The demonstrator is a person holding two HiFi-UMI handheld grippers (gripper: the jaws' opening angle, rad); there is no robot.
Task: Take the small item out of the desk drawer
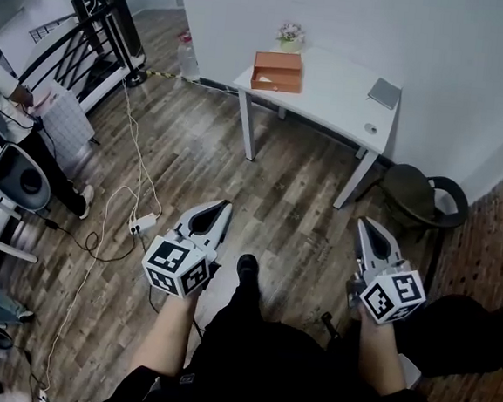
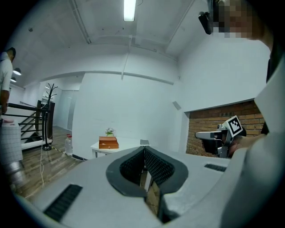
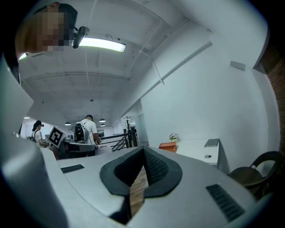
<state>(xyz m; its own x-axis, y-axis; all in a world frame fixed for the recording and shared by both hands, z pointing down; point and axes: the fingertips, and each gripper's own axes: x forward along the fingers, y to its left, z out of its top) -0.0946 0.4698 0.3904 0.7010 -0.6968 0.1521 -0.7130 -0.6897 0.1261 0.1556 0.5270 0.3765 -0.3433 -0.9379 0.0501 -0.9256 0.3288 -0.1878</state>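
Both left tongs [image 1: 224, 205] and right tongs [image 1: 363, 221] sit closed on nothing, well apart from the orange wooden drawer box [image 1: 277, 71] on the white worktop [image 1: 340, 94]; the small item, presumably hidden inside, should be light, so I'd pinch its middle gently.

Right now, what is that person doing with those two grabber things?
A person stands on the wooden floor with a left gripper and a right gripper, one in each hand. Both are shut and hold nothing. They point toward a white desk some way ahead, which carries an orange box, a little potted plant and a grey pad. The grippers have not reached the desk yet.
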